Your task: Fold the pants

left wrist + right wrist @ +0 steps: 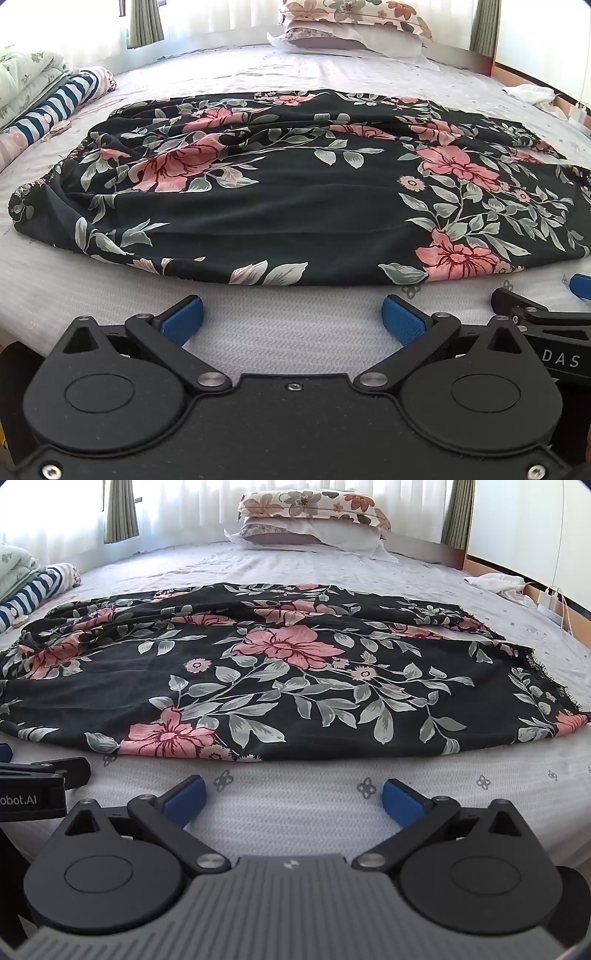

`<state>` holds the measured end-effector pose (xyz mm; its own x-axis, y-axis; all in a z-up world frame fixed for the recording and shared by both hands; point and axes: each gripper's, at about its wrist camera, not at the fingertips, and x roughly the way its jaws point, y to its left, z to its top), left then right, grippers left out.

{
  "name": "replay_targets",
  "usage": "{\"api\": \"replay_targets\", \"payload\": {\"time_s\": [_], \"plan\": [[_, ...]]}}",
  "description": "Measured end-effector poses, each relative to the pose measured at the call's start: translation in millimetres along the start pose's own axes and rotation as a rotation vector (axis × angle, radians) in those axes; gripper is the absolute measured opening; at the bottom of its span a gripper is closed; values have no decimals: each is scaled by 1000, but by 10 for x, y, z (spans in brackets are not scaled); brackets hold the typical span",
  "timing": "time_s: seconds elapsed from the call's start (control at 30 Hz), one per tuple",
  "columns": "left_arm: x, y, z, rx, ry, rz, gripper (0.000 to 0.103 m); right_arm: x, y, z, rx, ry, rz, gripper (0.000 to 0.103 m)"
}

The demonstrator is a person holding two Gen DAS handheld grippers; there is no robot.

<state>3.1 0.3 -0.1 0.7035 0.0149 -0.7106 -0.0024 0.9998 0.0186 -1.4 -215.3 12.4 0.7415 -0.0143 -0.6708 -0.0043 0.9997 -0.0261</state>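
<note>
Pants (295,192) lie spread across the middle of the bed (288,332), black fabric with pink flowers and grey-green leaves; waistband end gathered at the left, lace-trimmed leg hems at the right; upper layer rumpled along the far edge.

Left hand-held gripper (293,317): jaws wide apart, nothing between the blue pads (183,319); it sits over bare sheet just short of the near edge of the pants, not touching them.

Right hand-held gripper (293,799): jaws likewise wide, empty; over bare sheet near the same edge, further toward the leg end; the two grippers are side by side, each visible at the margin of the other's view.

Two stacked pillows (351,26) at the far end of the bed; folded striped bedding (55,107) at the left edge; white cloth (498,585) at the right edge; curtains (120,511) behind.
</note>
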Motion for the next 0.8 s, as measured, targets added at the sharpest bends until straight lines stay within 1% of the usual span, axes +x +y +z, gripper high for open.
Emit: {"api": "replay_targets", "payload": {"time_s": [0.8], "plan": [[-16,-5,-24,0,-8,2,103,-1,5,-3,-1,-2,-1,103]]}}
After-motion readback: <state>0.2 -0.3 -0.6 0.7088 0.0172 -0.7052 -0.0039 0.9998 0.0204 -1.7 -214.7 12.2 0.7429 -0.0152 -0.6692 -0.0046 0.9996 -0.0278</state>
